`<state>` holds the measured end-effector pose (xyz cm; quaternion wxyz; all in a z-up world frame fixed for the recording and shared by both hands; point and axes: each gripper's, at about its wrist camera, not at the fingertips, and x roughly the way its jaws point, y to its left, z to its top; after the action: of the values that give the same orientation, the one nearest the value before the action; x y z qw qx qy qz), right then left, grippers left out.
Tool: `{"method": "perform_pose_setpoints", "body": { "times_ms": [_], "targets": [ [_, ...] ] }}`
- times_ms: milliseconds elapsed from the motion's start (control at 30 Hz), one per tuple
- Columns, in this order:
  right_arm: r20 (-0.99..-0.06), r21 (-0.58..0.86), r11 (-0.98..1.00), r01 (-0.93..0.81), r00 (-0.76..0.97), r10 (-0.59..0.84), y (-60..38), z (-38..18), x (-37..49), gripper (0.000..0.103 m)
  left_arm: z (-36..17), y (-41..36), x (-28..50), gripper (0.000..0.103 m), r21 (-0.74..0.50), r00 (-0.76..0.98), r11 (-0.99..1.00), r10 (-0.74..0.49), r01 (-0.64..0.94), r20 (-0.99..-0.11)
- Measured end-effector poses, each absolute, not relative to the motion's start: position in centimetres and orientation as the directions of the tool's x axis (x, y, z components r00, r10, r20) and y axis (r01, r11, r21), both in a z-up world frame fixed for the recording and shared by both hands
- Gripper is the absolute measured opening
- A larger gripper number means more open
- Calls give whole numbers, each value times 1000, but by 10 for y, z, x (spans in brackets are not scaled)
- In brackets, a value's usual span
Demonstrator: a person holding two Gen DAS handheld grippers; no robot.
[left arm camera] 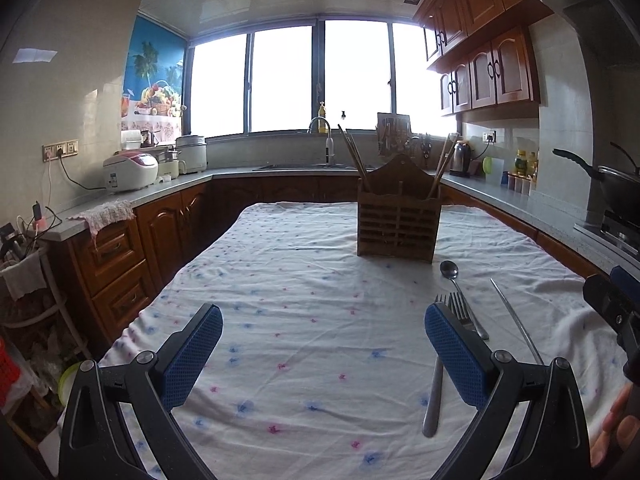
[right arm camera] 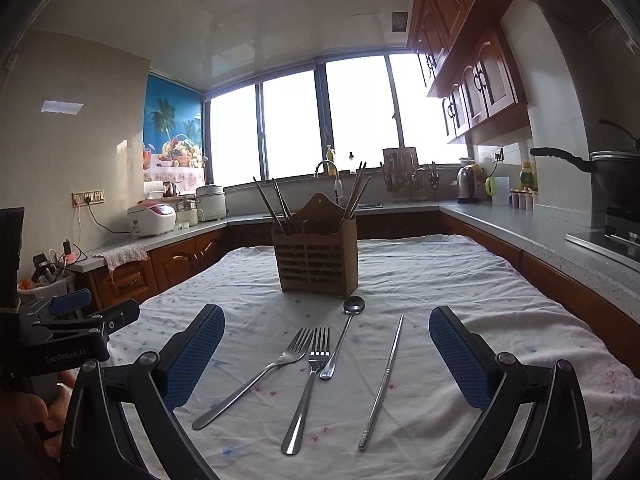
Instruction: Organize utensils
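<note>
Right wrist view: right tongs (right arm camera: 326, 354) wide, empty — two forks (right arm camera: 308, 372), spoon (right arm camera: 343, 336), metal chopstick (right arm camera: 383, 380) near table's (right arm camera: 520, 320) near edge, before wooden holder (right arm camera: 316, 256). Left tongs (left arm camera: 324, 354) wide too. Nothing grasped yet — next, a close pinch on one thin handle.

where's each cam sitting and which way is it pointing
Left wrist: on the left gripper, facing the windows across the cloth-covered table; own blue fingers open, right gripper and a hand at the right edge.
Right wrist: on the right gripper, same heading, over two forks, a spoon and a metal chopstick; left gripper at the left edge.
Shared: wooden utensil holder, the cutlery, the table.
</note>
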<state>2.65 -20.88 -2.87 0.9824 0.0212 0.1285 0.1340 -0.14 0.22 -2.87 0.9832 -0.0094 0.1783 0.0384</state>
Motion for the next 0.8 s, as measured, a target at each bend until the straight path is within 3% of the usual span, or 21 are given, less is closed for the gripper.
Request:
{"method": "perform_pose_setpoints", "body": {
  "times_ms": [800],
  "targets": [
    [-266, 85, 958, -274, 920, 287, -208, -34, 30, 103, -33, 1, -6, 102, 24, 943, 996, 88, -85, -321]
  ]
}}
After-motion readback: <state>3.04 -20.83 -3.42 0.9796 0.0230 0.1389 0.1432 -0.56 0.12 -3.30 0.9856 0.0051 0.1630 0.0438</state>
